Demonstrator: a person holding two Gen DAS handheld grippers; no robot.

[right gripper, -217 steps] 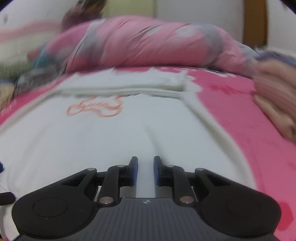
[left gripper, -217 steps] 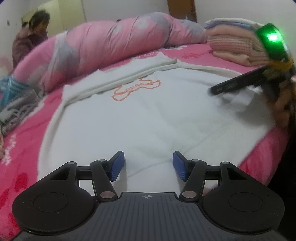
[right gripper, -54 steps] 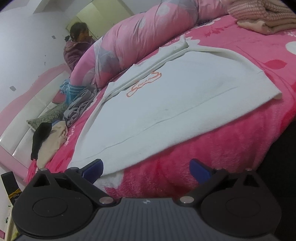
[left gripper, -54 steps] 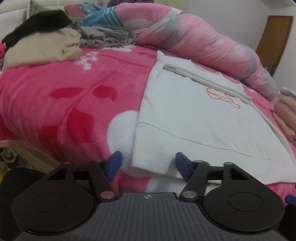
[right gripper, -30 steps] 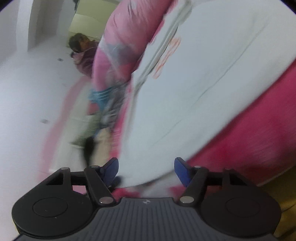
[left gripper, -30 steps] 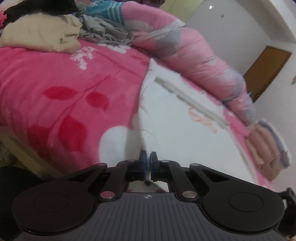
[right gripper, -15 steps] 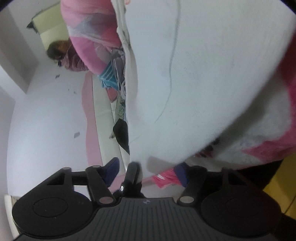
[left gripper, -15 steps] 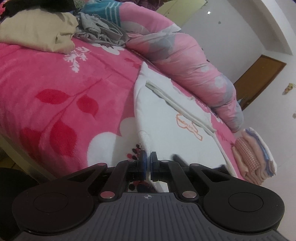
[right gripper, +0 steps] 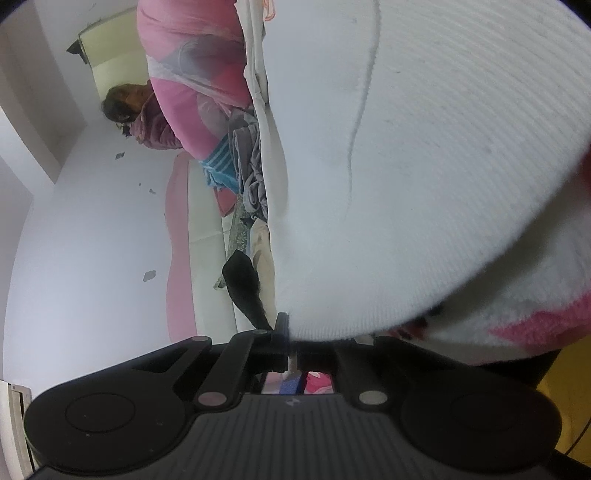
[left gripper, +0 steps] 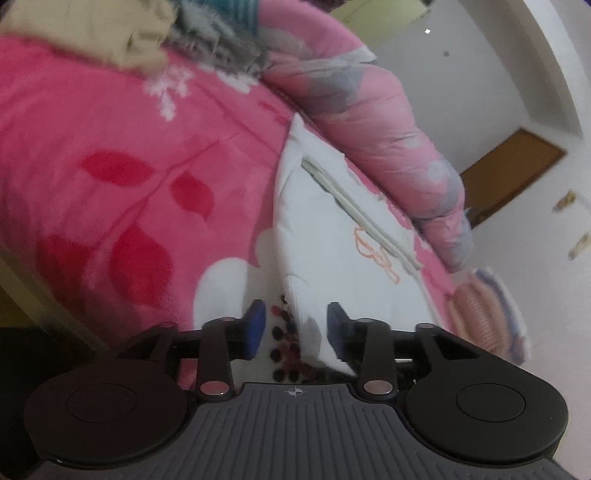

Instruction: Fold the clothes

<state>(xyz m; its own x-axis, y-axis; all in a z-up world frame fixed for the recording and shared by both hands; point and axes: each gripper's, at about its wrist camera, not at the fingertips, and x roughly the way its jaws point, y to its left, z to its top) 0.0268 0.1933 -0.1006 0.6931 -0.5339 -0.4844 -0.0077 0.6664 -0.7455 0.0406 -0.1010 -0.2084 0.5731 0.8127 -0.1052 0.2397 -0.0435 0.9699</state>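
Pink floral bedding [left gripper: 110, 155] carries the white sweater [left gripper: 321, 236], spread flat just beside the long pink bolster [left gripper: 384, 133]. At the sweater's near hem, the left gripper [left gripper: 293, 325] is opening, its pads off the corner between them. The right gripper [right gripper: 291, 345] is clamped tight on the hem's edge.

Rolled pink duvet [left gripper: 388, 122] along pink floral blanket [left gripper: 110, 155]

pink bed [left gripper: 110, 147] under white garment [left gripper: 325, 236], rolled quilt [left gripper: 388, 129], clothes heaps [left gripper: 110, 29]
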